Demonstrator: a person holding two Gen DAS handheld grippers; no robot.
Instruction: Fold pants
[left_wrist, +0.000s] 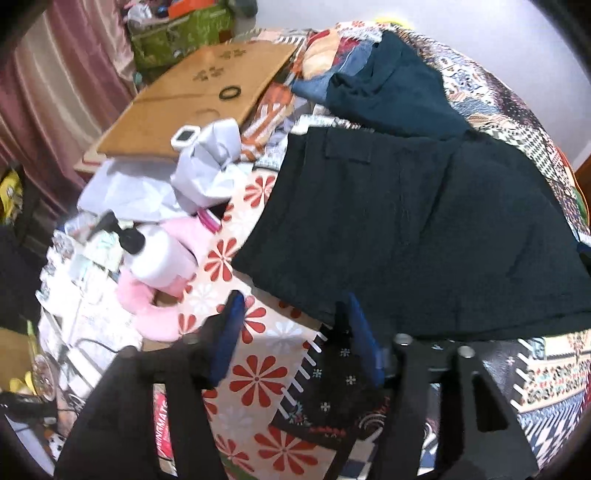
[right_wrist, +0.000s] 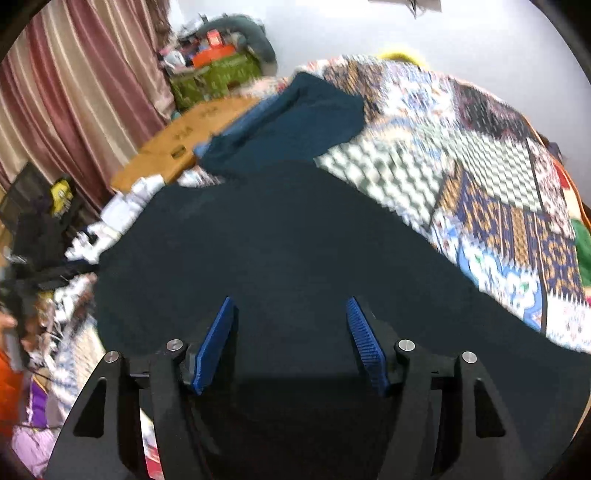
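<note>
Dark navy pants (left_wrist: 406, 229) lie flat on a patterned quilt (left_wrist: 258, 369), with a back pocket flap near their top edge. My left gripper (left_wrist: 293, 306) is open and empty, just short of the pants' near left hem, above the quilt. In the right wrist view the pants (right_wrist: 277, 240) fill the middle of the frame. My right gripper (right_wrist: 291, 306) is open and empty, hovering right over the dark cloth.
A second teal garment (left_wrist: 388, 85) lies beyond the pants on the quilt. A wooden board (left_wrist: 192, 96) with a black ring sits at far left. A white pump bottle (left_wrist: 155, 258), pink cloth, crumpled white paper (left_wrist: 210, 162) and clutter crowd the left side. Curtains hang behind.
</note>
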